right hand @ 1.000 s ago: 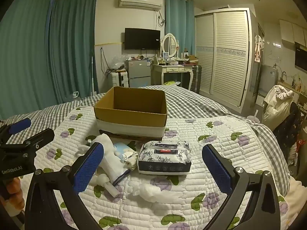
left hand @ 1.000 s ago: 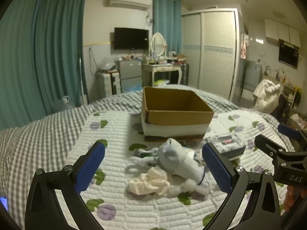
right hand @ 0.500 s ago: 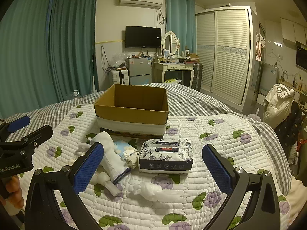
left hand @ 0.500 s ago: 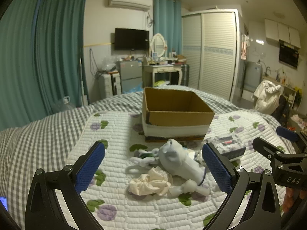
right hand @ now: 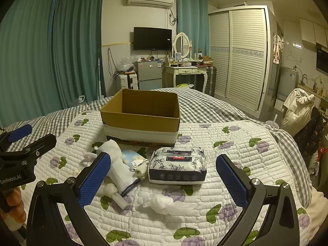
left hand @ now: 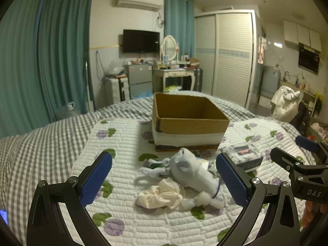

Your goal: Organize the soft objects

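An open cardboard box (left hand: 189, 121) (right hand: 141, 121) stands on the quilted bed. In front of it lie soft things: a pale blue-white sock (left hand: 190, 172) (right hand: 119, 164), a cream scrunchie (left hand: 160, 194), a floral tissue pack (right hand: 177, 165) (left hand: 244, 155) and a white crumpled wad (right hand: 162, 202). My left gripper (left hand: 164, 180) is open and empty, above the scrunchie and sock. My right gripper (right hand: 164, 180) is open and empty, framing the tissue pack.
The bed has a flowered quilt (right hand: 235, 143) over a grey checked sheet (left hand: 41, 139). Beyond it are teal curtains, a dressing table (right hand: 186, 71), a small fridge, a white wardrobe (right hand: 239, 55) and a chair with clothes at the right.
Both grippers have drifted slightly; the view barely shifts. The objects on the bed have not moved and both grippers stay open.
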{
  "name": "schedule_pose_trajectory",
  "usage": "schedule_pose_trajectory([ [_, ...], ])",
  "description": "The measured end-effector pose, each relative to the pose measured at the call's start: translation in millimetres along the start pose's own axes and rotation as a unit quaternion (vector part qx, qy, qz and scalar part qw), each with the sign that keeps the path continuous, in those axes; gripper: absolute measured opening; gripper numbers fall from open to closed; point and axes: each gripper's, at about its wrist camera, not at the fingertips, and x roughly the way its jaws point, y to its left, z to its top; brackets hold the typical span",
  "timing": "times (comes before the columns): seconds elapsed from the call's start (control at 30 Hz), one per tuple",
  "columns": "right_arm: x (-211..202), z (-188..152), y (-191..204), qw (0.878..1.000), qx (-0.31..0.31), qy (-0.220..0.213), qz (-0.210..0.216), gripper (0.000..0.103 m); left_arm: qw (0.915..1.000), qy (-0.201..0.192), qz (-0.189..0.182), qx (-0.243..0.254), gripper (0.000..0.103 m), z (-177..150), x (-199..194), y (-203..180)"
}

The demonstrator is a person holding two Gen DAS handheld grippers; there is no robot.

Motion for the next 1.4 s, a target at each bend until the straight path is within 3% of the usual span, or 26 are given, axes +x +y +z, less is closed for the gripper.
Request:
schedule_pose_trajectory([
  [1.4,-2.2,-4.1,0.9,1.0,-0.003,0.001,0.001,0.103,1.0,0.004,0.001,-0.004,0.103,-3.3,1.0,1.7],
])
